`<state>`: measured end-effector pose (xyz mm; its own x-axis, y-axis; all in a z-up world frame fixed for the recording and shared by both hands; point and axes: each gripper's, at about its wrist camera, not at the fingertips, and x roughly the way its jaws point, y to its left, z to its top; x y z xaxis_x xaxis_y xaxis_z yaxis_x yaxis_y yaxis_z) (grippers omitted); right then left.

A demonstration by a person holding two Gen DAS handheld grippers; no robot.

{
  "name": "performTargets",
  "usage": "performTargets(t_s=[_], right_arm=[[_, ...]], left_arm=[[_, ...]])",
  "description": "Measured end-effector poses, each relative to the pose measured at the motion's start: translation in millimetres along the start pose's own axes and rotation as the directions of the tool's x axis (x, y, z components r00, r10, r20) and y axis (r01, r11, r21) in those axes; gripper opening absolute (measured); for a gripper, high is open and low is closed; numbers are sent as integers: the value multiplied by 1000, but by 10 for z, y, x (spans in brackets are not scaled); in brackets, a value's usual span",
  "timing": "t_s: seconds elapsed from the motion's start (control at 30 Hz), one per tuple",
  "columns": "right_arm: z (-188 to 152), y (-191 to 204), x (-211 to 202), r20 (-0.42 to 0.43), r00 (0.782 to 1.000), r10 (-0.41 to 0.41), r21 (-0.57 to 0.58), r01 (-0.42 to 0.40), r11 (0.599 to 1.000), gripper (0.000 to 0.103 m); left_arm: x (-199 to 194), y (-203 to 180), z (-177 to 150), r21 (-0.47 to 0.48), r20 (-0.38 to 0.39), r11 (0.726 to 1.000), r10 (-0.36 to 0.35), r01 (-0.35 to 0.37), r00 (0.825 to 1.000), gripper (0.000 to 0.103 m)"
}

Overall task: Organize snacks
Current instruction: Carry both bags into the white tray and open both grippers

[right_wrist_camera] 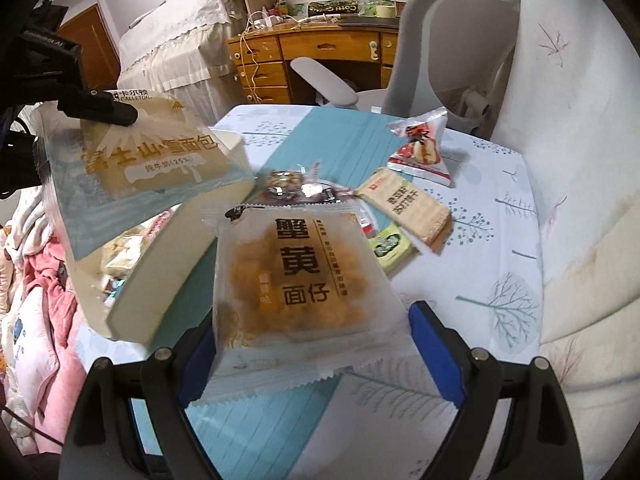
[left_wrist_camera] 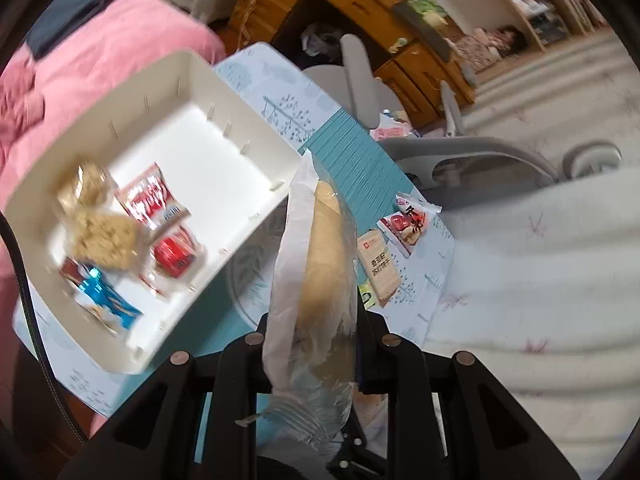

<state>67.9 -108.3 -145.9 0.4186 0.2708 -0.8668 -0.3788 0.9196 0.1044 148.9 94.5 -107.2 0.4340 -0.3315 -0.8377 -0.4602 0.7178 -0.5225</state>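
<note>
Both tools are loaded at once, which is the risky bit. The left tool (left_wrist_camera: 316,344) is clamped on a bread packet (left_wrist_camera: 320,280), pinching only its crinkly end, so the heavy loaf part sticks out unsupported. That thin film could slide out of the grip, or the packet could swing and miss the white bin (left_wrist_camera: 224,92), landing on the worktop (left_wrist_camera: 280,92) instead. From the right wrist view the same bread packet (right_wrist_camera: 152,160) hangs just above the bin's near wall (right_wrist_camera: 160,280), so clipping the rim looks possible too.

The right tool (right_wrist_camera: 316,344) has a noodle snack packet (right_wrist_camera: 296,276) sitting between its fingers; they seem to be closed on its edges, though the grip looks shallow.

The bin already holds several snacks at its near end, far end bare. A cracker pack (right_wrist_camera: 408,204), a green sachet (right_wrist_camera: 390,246) and a red-and-white pouch (right_wrist_camera: 420,152) lie loose on the worktop to the right.
</note>
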Motion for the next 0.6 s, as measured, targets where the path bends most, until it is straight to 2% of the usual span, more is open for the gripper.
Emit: performTargets(t_s=[0.13,0.4,0.6], right_arm=[[-31,181,-66,8,1000,15,20,-15,1000,89],[-91,650,-124,9,1000,30,49,-30,998,90],[-91,995,-133,21,999,38,69,-39,997,90]], left_arm=[[-240,54,-47,95,28,995,6,-8,1000,20],[-617,311,27,167,43,985,-42,34,998,20],[-892,561,131,236,77,971,-53,33,996,20]])
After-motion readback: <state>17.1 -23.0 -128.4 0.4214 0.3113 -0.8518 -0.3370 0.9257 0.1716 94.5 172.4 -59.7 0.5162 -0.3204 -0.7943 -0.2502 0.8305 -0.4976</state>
